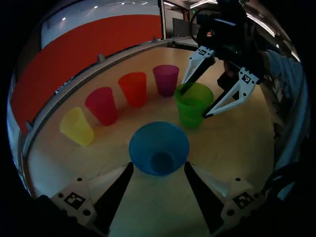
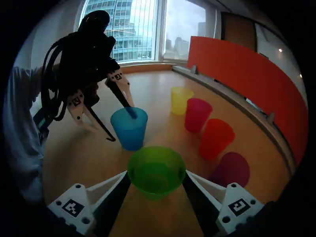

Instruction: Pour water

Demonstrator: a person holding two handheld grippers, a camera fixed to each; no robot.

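Along the table's [image 1: 237, 134] far edge stand a yellow cup [image 1: 77, 126], a pink cup [image 1: 102, 104], an orange cup [image 1: 133, 89] and a purple cup [image 1: 166, 79]. Nearer the middle, the left gripper [image 1: 158, 164] straddles the upright blue cup [image 1: 158, 140], jaws apart on either side; I can't tell if they press. Further right, the right gripper [image 1: 194, 104] likewise flanks the green cup [image 1: 192, 116], grip unclear.

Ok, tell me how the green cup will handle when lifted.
The green cup looks like thin plastic, so probably light and squeezable. Its smooth taper may slip in the right gripper. It may hold liquid, so tilting could spill.
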